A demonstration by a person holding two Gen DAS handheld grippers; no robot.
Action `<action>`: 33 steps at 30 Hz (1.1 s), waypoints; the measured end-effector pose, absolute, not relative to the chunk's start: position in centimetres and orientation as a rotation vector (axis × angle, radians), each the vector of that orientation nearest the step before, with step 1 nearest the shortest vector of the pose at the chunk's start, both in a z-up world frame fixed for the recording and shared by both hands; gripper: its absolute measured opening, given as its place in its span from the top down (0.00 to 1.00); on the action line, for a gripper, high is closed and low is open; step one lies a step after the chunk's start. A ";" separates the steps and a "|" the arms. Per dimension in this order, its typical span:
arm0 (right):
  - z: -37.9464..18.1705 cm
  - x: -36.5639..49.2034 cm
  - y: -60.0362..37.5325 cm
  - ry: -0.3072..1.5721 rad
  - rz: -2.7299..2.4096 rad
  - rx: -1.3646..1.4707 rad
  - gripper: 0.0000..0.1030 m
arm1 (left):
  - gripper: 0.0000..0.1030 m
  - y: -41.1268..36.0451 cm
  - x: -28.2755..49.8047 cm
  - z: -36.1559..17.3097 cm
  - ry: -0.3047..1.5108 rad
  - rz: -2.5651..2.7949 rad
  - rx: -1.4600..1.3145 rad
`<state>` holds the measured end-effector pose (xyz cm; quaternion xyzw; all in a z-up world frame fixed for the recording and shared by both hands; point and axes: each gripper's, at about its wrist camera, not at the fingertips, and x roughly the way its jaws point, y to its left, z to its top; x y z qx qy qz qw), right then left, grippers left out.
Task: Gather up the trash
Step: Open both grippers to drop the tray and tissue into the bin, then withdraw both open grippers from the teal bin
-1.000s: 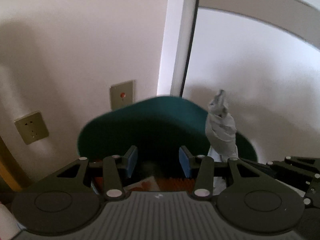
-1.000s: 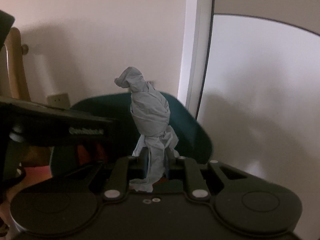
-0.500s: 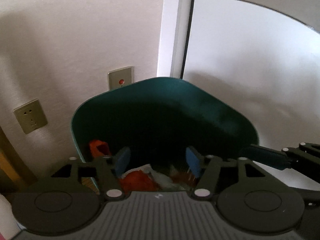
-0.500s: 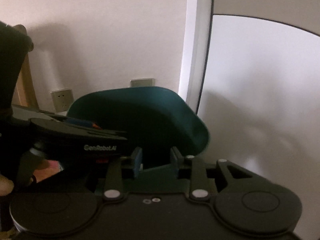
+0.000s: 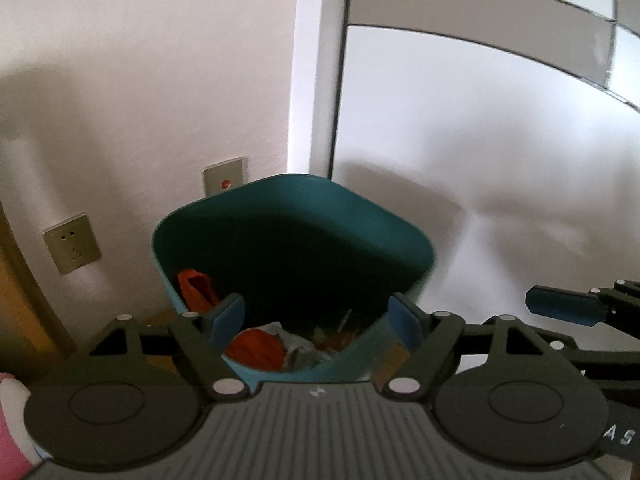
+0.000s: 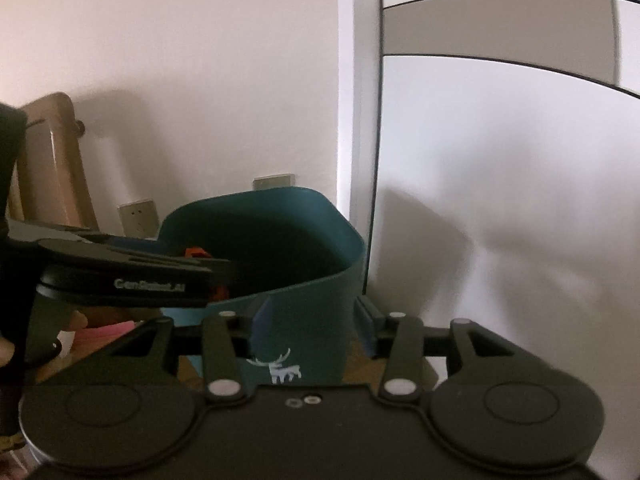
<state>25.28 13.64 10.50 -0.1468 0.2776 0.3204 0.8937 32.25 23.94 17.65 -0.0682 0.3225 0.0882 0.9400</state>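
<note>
Looking down from the left wrist, the left gripper has just been spreading its fingers, nothing between them, above the teal bin holding red and grey trash. From the right wrist, the right gripper has likewise just been spreading, empty, before the bin's wall.

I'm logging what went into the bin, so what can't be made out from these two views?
- Left wrist: trash in the teal bin is dark and partly behind the left gripper; only orange and grey scraps show.
- Right wrist: the near wall hides the contents; the right gripper covers its base.
</note>
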 end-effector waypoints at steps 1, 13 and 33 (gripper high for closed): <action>10.8 24.9 13.0 0.576 0.663 -0.294 0.56 | 0.23 23.5 31.7 17.9 0.654 0.176 -0.137; 12.9 20.1 5.1 0.547 0.669 -0.237 0.47 | 0.23 18.6 26.2 19.6 0.629 0.127 -0.138; 1.8 20.0 -8.2 0.645 0.531 -0.210 0.44 | 0.01 10.9 24.9 9.4 0.592 -0.048 -0.146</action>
